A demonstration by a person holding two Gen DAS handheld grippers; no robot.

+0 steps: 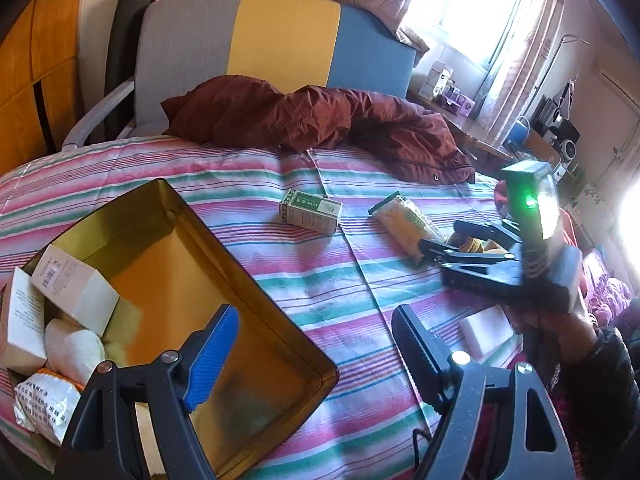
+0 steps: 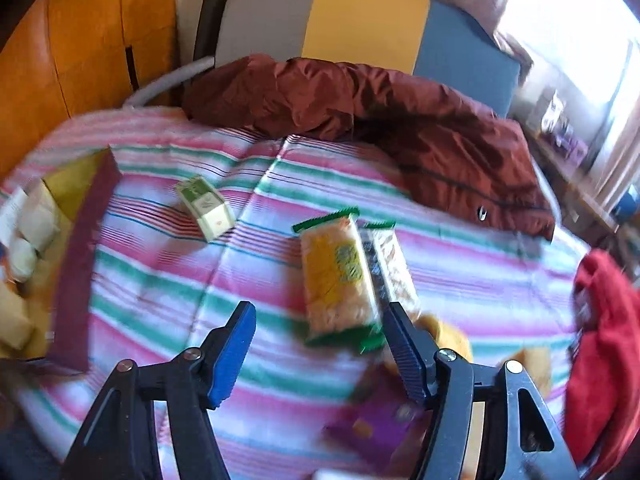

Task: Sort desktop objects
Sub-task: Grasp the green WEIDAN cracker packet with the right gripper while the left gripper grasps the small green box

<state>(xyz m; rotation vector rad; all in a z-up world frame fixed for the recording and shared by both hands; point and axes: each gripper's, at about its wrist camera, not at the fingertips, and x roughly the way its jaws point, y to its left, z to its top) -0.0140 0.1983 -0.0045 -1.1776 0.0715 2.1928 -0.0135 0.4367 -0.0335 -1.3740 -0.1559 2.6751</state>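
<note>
The right wrist view is smeared; a purple packet [image 2: 380, 420] near the right gripper [image 2: 320, 344] stays unreadable. That gripper's ribbed jaws stand apart, empty, beside a crinkly yellow snack pack [image 2: 336, 276] on the striped sheet [image 2: 168, 280]. The left gripper [image 1: 316, 344] gapes over a gold-lined tin [image 1: 168, 248] holding cartons, partly cut off.

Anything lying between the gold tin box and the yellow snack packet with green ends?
Yes: in the left wrist view a small green-and-white carton lies on the striped bedspread between the gold tin box and the yellow snack packet.
</note>
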